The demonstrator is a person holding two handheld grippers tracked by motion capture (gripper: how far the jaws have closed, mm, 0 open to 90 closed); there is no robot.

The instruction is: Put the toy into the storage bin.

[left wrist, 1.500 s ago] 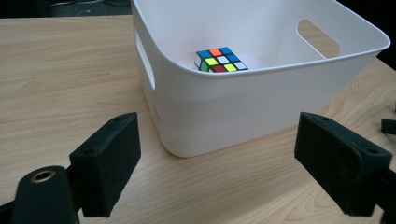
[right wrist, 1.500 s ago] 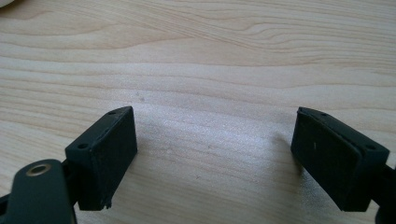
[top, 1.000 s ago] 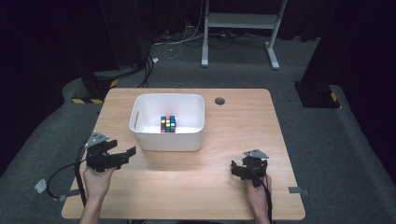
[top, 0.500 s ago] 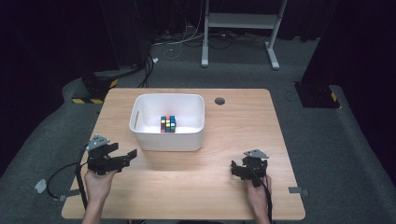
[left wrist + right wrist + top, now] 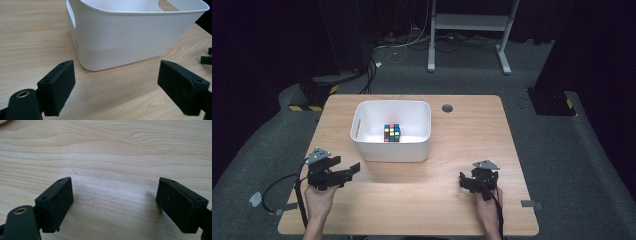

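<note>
My left gripper: jaws spread wide, nothing between them, near corner of the white bin dead ahead at 12 o'clock. My right gripper: jaws also wide apart, empty, bare wooden table under them. Colour cube sits inside the bin, at about 1 o'clock from the left gripper, 11 o'clock from the right.
</note>
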